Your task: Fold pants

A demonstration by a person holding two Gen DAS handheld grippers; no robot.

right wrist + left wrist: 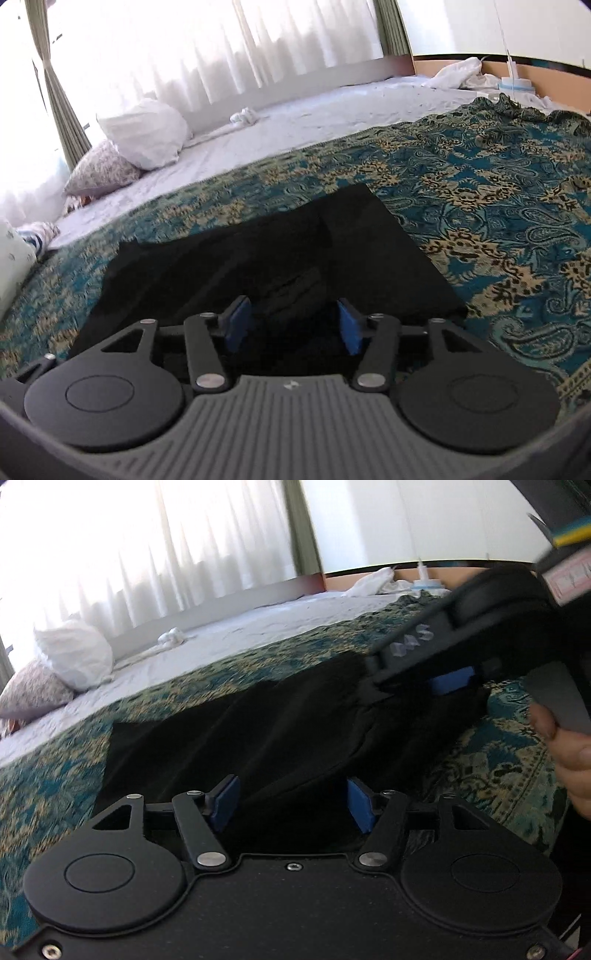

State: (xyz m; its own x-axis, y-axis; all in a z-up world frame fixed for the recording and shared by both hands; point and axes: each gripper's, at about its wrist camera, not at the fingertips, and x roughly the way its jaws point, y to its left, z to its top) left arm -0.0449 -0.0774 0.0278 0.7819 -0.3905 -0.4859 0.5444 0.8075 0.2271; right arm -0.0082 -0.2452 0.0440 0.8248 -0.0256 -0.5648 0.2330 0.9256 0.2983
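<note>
**Black pants lie flat on the bed, both grippers poised above them**

The pants (258, 266) are spread on the teal paisley bedspread (498, 206), a dark squarish shape that looks already doubled over, though the black cloth hides its seams and I cannot tell how many layers there are. I judge the fold to be midway: the piece is compact but wants another turn or a smoothing.

The left gripper (291, 803) hangs over the near edge of the cloth, its jaws apart with the blue pads (225, 803) wide of each other and nothing between them. The right gripper (293, 325) is likewise spread, gripping nothing. In the left wrist view it (436, 657) reaches across the far right part of the pants with a blue pad close to the fabric; whether it touches is unclear.

Next, I think, each gripper must come down on an edge, pinch all layers together and carry that edge across evenly.

White pillows (144, 133) sit far left by the curtains.
</note>
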